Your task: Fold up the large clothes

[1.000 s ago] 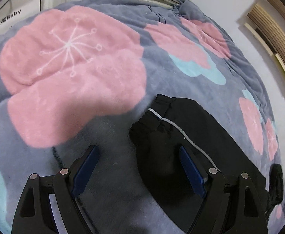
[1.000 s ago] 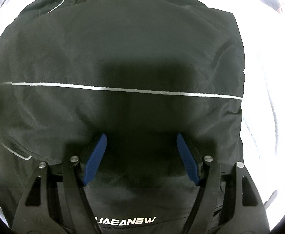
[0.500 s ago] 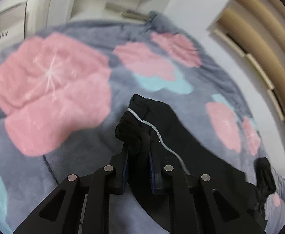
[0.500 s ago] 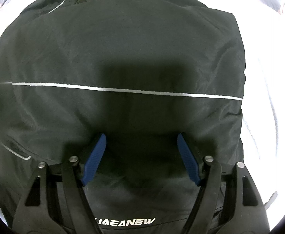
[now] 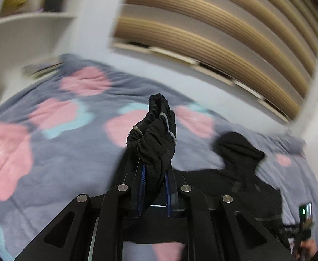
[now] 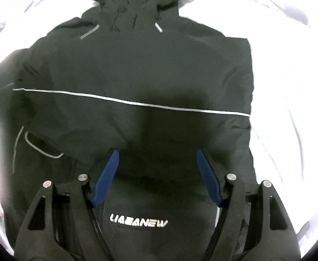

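Clamping a bunched sleeve cuff (image 5: 153, 134) between its blue pads, the left gripper (image 5: 155, 192) is holding the black fabric up off the blanket (image 5: 50, 156), with the gathered cuff end poking upward past the fingertips and a thin grey stripe curving across it. Beneath the cuff, the blanket is showing grey plush with pink and pale blue flower shapes, blurred in the left wrist view. To the right of the cuff, the hood (image 5: 239, 150) and dark body of the same jacket (image 6: 150, 82) are lying flat on the blanket. Beyond the blanket, a white wall with wooden slats (image 5: 213, 34) is filling the upper part of that view.

Hovering with its two blue pads spread wide apart and gripping nothing, the right gripper (image 6: 156, 175) is pointing over the lower part of the jacket. The jacket is lying spread out, hood farthest from the gripper, a thin reflective stripe (image 6: 137, 103) running across the chest, and white lettering (image 6: 139, 220) sitting between the gripper's arms. The bedding around the jacket is washed out to white in this view.
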